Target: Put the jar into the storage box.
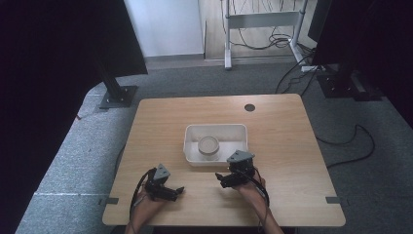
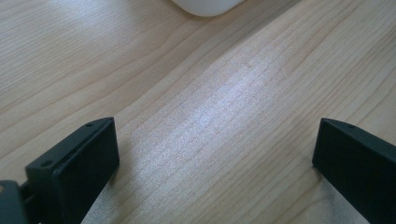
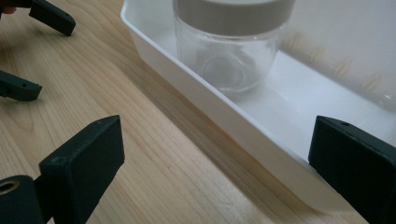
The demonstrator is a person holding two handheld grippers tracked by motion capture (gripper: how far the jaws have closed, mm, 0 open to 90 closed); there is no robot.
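Note:
A white rectangular tray [image 1: 216, 127] sits at the middle of the wooden table [image 1: 285, 146]. In it stands a clear glass jar [image 1: 208, 146] with a beige lid. My left gripper [image 1: 178, 193] rests near the front edge, left of the tray, jaws open over bare wood [image 2: 215, 154]; a tray corner [image 2: 205, 5] shows ahead of it. My right gripper [image 1: 220, 180] lies just in front of the tray's near wall, open with nothing between its jaws [image 3: 215, 154]. In the right gripper view the jar [image 3: 229, 56] stands upright inside the tray [image 3: 196, 88], and the left gripper [image 3: 37, 53] shows farther off.
A round cable hole [image 1: 250, 107] marks the table's far edge. Beyond the table, on grey carpet, are a black stand base [image 1: 118, 96] at the left, a white desk frame [image 1: 260, 22] and loose cables [image 1: 350, 141] at the right.

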